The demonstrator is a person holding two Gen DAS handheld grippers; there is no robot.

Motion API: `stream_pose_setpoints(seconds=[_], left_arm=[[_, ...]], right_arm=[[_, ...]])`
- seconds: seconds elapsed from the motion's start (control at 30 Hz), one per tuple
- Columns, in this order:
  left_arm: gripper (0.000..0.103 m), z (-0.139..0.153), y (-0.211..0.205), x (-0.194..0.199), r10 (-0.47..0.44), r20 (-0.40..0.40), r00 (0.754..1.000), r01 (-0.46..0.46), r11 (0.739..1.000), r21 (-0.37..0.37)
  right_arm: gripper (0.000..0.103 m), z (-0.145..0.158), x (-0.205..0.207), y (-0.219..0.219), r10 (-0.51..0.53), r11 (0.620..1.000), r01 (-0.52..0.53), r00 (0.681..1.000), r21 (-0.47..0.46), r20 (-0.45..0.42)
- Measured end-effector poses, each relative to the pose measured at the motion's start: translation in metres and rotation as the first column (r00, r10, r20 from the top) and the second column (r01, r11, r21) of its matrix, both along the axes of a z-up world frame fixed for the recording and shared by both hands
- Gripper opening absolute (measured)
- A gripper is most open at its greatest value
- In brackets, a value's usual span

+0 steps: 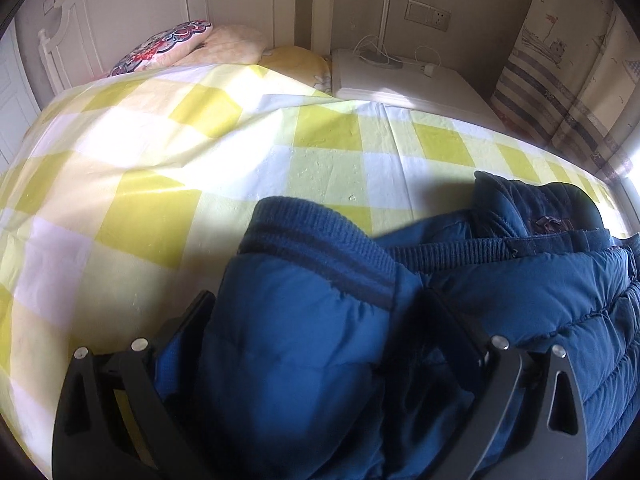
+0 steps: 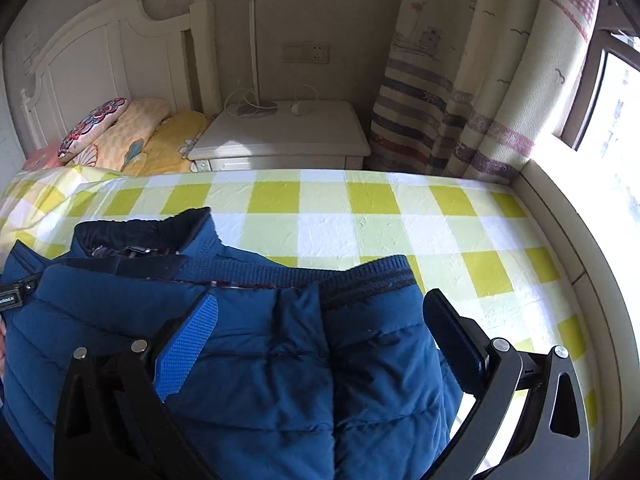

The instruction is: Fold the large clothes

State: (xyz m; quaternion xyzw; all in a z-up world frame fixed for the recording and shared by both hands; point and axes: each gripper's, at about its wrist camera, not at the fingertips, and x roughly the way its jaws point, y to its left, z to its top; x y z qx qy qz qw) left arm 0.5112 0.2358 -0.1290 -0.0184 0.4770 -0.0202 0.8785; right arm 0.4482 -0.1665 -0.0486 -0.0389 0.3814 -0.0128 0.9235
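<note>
A blue quilted puffer jacket [image 1: 500, 288] lies on the bed; it also shows in the right wrist view [image 2: 256, 344]. Its ribbed cuff [image 1: 316, 240] and collar [image 1: 532, 208] point away from me. My left gripper [image 1: 320, 300] is wide open, its fingers either side of a sleeve end. My right gripper [image 2: 320, 308] is wide open too, its fingers spread around the other sleeve and its ribbed cuff [image 2: 368, 276]. The collar [image 2: 152, 232] lies at the left there. Neither gripper pinches the fabric.
The bed carries a yellow and white checked sheet [image 2: 400, 216]. Pillows [image 2: 120, 128] and a white headboard [image 2: 100, 52] are at the far left. A white nightstand [image 2: 280, 132] with a lamp and cables stands behind the bed. A curtain [image 2: 460, 80] and window are at right.
</note>
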Motion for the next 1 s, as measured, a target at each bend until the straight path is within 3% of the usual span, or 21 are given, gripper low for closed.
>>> stream_pose_setpoints(seconds=[0.1, 0.17, 0.2, 0.23, 0.3, 0.37, 0.43, 0.5, 0.6, 0.67, 0.73, 1.0], left_arm=[[0.101, 0.001, -0.003, -0.001, 0.002, 0.007, 1.000, -0.002, 1.000, 0.015], [0.101, 0.002, -0.005, -0.002, 0.003, 0.013, 1.000, -0.003, 1.000, 0.031], [0.101, 0.002, -0.006, -0.003, 0.004, 0.017, 1.000, -0.004, 0.999, 0.040], [0.101, 0.003, -0.007, -0.003, 0.006, 0.021, 1.000, -0.007, 0.999, 0.048], [0.101, 0.003, -0.008, -0.003, 0.007, 0.025, 1.000, -0.009, 0.998, 0.058], [0.101, 0.004, -0.008, -0.003, 0.006, 0.024, 1.000, -0.008, 0.998, 0.060], [0.101, 0.004, -0.007, -0.003, 0.007, 0.023, 1.000, -0.008, 0.998, 0.058], [0.101, 0.004, -0.007, -0.003, 0.007, 0.022, 1.000, -0.008, 0.999, 0.053], [0.101, 0.003, -0.006, -0.002, 0.007, 0.018, 1.000, -0.007, 0.999, 0.046], [0.101, 0.002, -0.005, -0.001, 0.007, 0.015, 1.000, -0.008, 0.999, 0.033], [0.101, 0.002, -0.005, -0.001, 0.009, 0.015, 1.000, -0.009, 0.999, 0.031], [0.101, 0.010, -0.005, -0.008, 0.029, 0.060, 0.998, -0.033, 0.998, 0.060]], right_arm=[[0.098, -0.002, -0.003, 0.060, 0.194, 0.980, -0.195, 0.981, -0.043, -0.026], [0.098, -0.029, 0.000, 0.097, 0.296, 0.950, -0.305, 0.948, -0.062, -0.120], [0.098, -0.048, 0.002, 0.112, 0.306, 0.938, -0.327, 0.936, -0.113, -0.173], [0.098, -0.053, 0.002, 0.114, 0.302, 0.939, -0.322, 0.940, -0.122, -0.159], [0.098, -0.052, 0.002, 0.108, 0.302, 0.945, -0.317, 0.940, -0.079, -0.159], [0.098, -0.048, 0.003, 0.091, 0.269, 0.961, -0.276, 0.950, -0.025, -0.158], [0.098, -0.035, -0.002, 0.064, 0.175, 0.983, -0.180, 0.978, -0.039, -0.111], [0.098, -0.027, -0.004, 0.024, 0.081, 0.997, -0.081, 0.993, 0.009, -0.084], [0.098, -0.040, -0.006, -0.035, -0.081, 0.996, 0.083, 0.991, 0.018, -0.111], [0.099, -0.056, -0.009, -0.070, -0.085, 0.973, 0.111, 0.988, 0.203, -0.132], [0.098, -0.063, -0.009, -0.082, -0.094, 0.947, 0.132, 0.986, 0.292, -0.141], [0.098, -0.054, -0.009, -0.074, -0.123, 0.963, 0.145, 0.986, 0.227, -0.112]])
